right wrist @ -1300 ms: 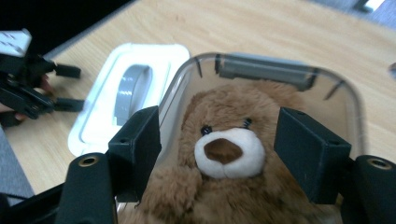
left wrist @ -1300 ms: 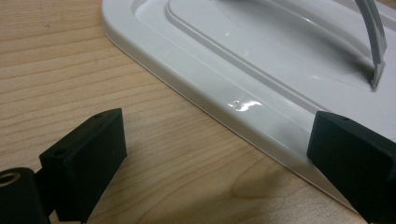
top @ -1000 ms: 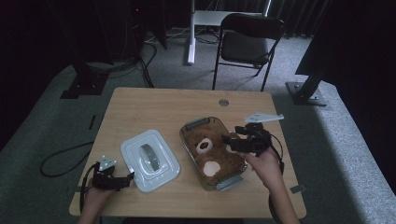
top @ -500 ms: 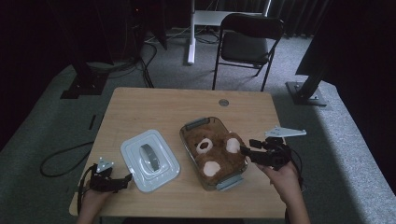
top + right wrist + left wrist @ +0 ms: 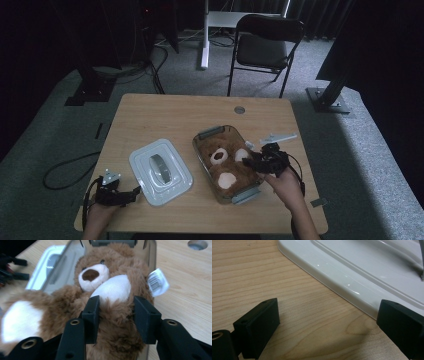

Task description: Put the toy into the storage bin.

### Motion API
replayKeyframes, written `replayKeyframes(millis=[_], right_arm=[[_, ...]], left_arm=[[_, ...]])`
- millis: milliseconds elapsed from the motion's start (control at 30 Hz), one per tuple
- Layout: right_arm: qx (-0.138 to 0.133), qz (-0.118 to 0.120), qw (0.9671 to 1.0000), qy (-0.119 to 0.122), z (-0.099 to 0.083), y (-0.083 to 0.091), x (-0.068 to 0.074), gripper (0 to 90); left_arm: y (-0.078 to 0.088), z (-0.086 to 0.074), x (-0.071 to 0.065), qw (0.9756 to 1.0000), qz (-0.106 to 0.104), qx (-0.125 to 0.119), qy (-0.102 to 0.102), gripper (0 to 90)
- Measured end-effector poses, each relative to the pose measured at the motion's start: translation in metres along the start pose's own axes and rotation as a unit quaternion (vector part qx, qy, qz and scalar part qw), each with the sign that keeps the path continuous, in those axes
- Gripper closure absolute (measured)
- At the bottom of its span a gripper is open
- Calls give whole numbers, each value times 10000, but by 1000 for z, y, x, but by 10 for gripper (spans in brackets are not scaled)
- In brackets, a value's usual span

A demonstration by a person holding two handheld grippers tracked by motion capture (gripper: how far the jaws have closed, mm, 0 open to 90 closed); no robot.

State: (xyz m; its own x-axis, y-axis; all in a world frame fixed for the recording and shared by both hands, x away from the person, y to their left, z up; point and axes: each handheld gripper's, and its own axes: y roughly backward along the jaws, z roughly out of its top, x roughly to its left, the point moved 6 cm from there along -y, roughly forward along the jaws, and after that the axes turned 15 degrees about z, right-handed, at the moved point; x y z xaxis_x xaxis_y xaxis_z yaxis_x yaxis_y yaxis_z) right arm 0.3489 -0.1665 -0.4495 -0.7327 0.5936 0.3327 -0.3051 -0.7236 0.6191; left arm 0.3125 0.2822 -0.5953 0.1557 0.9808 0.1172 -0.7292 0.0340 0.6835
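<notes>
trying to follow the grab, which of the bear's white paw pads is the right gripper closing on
The pad beside the barcode tag, near the snout. The right gripper pinches the fur just below it; the other pad lies off left.

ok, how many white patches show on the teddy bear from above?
3 on the teddy bear: muzzle, a paw pad beside the right gripper, and one nearer the person. Others may be hidden.
</notes>
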Motion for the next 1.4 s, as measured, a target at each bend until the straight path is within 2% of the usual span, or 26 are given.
replayKeyframes(millis=[67,100,200,233,267,400,500,533,567,700,733,767,800,900,933,967,1000,1033,1067,1100,1167,1300,1400], right_arm=[[190,-28,9998,25,1,-10,-1,590],[355,-159,9992,64,0,-17,-2,595],[487,-243,9985,68,1,-26,-5,605],[744,-409,9962,178,0,-32,-8,632],[840,-434,9953,190,-1,-35,-7,647],[1387,-663,9874,371,-3,-48,-8,706],[1799,-825,9792,439,-5,-59,-10,723],[1832,-787,9792,379,-5,-61,-12,725],[1832,-787,9792,379,-5,-61,-12,725],[1447,-518,9879,196,-5,-54,-14,683],[1447,-518,9879,196,-5,-54,-14,683],[1093,-347,9933,123,-3,-45,-14,660],[897,-218,9957,61,-2,-39,-13,630],[384,111,9992,-22,2,-16,-8,602],[256,163,9995,-11,3,-9,-5,600],[256,163,9995,-11,3,-9,-5,600],[111,190,9998,2,5,-1,-2,600],[111,190,9998,2,5,-1,-2,600],[-29,217,9998,31,6,7,1,599],[-278,276,9991,127,9,22,13,571],[-398,451,9978,281,10,30,28,571],[-199,835,9947,565,1,23,55,567],[53,978,9928,684,-8,9,65,570]], left_arm=[[0,0,0,10000,-2,-7,-18,54],[0,0,0,10000,-7,-7,-8,54],[1,0,0,10000,-10,-9,-9,54],[1,0,0,10000,-12,-9,-17,54],[1,0,0,10000,-14,-8,-19,54],[1,0,-1,10000,-15,-10,-6,54],[1,0,-1,10000,-26,-25,0,54],[1,0,-1,10000,-26,-25,0,54],[1,0,-1,10000,-30,-30,2,54],[0,-2,0,10000,-33,-2,22,54],[0,-2,0,10000,-33,-2,22,54],[0,-1,0,10000,-50,-2,39,54],[0,-1,0,10000,-50,-14,33,54],[1,0,1,10000,-48,-22,41,54],[1,0,1,10000,-40,-23,49,54],[1,0,1,10000,-40,-23,49,54],[1,0,1,10000,-34,-24,59,54],[1,0,1,10000,-34,-24,59,54],[1,0,2,10000,-24,-26,69,54],[2,0,1,10000,-26,-23,82,54],[2,0,2,10000,-27,-11,64,54],[2,0,2,10000,-21,-22,78,54],[2,-1,3,10000,-14,-12,67,54]])
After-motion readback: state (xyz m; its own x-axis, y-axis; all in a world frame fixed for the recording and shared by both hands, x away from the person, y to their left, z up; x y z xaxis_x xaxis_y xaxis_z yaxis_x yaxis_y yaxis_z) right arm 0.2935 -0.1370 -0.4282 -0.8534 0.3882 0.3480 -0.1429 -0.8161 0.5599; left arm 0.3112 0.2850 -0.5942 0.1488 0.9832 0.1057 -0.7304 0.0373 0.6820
